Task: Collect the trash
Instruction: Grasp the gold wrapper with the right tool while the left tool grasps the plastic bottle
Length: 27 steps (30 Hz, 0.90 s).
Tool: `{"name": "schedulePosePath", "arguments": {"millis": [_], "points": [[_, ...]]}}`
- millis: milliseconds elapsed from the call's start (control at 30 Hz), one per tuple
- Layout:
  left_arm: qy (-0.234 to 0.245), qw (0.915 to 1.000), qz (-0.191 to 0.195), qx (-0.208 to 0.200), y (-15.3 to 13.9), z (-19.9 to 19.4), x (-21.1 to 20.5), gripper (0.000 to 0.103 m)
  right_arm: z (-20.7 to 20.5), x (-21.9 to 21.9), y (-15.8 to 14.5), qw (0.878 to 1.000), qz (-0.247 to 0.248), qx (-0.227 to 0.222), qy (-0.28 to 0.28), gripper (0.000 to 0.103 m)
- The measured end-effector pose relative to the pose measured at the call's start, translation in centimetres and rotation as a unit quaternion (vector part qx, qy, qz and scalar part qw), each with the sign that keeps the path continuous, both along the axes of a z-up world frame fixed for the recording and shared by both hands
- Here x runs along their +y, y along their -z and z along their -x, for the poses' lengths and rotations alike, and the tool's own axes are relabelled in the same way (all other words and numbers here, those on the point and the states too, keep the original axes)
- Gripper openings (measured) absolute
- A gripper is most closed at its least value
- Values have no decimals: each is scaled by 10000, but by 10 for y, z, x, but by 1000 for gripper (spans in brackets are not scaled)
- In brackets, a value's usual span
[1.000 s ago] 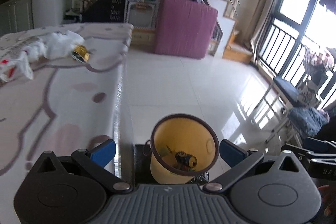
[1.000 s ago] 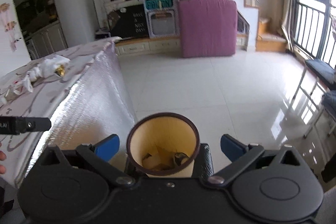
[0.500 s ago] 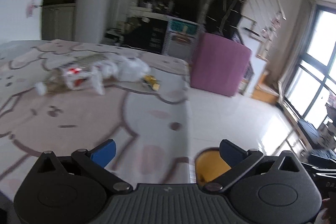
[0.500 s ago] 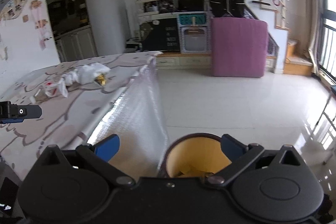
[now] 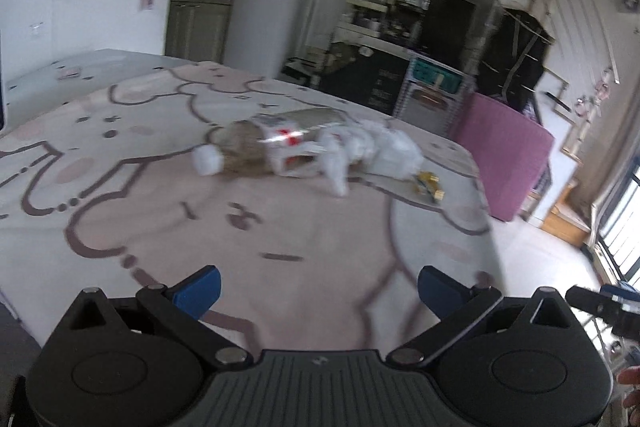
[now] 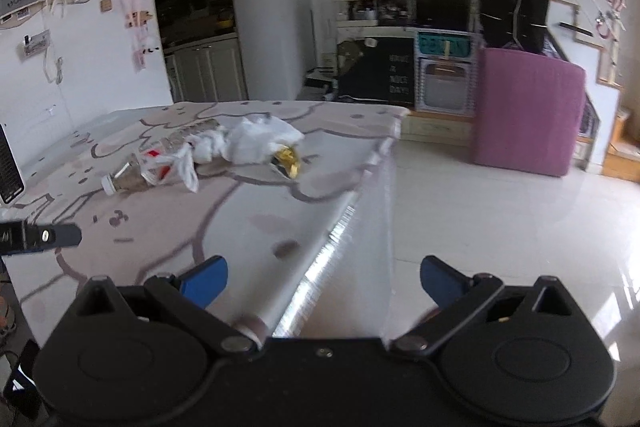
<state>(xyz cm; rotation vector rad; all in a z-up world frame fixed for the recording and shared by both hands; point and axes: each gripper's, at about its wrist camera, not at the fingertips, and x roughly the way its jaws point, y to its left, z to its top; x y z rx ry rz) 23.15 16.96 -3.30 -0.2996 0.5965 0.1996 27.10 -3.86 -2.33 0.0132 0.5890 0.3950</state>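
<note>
Currently we are holding both grippers over the near part of the table [image 5: 320, 227], and trash is waiting ahead. Our left gripper [image 5: 318, 289] is standing with its jaws spread wide and nothing between them; our right gripper [image 6: 322, 277] is likewise spread and empty, positioned over the table edge at lower centre of the right wrist view.

Remaining work, as we are judging it, consists of a cluster lying at mid-frame in the left wrist view: a plastic bottle [image 5: 256, 151] on its side with its white cap pointing left, a crumpled white plastic bag [image 5: 376, 147] touching the bottle's right end, and a gold wrapper [image 5: 428, 185] just beside the bag at its lower right. None of these is gripped yet, so at least three pickups appear to be outstanding.

We are seeing no bin or other trash container in either view, so we cannot tell what has already been collected.
</note>
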Motion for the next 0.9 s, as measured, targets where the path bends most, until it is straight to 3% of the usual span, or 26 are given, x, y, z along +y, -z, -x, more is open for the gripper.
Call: {"name": "schedulePosePath", "arguments": {"millis": [100, 200, 400, 567, 633, 767, 900], "points": [[-139, 9999, -16, -41, 4, -5, 22, 103, -22, 24, 2, 9998, -142, -5, -157, 103], [-205, 9997, 18, -126, 9, -13, 41, 103, -45, 50, 3, 9996, 60, -146, -248, 103], [-42, 9991, -171, -377, 16, -45, 65, 103, -99, 80, 1, 9985, -52, -99, -533, 102], [-30, 9988, -283, -393, 21, -77, 86, 95, -144, 104, 4, 9963, 236, -170, -804, 87], [-95, 9989, -162, -432, 24, -89, 99, 93, -161, 109, 7, 9965, 225, -180, -790, 80], [-197, 9984, 234, -480, 31, -111, 125, 90, -192, 117, 16, 9970, 216, -78, -746, 78], [-302, 9985, 286, -354, 42, -130, 137, 88, -216, 125, 32, 9965, 354, 64, -751, 71]]}}
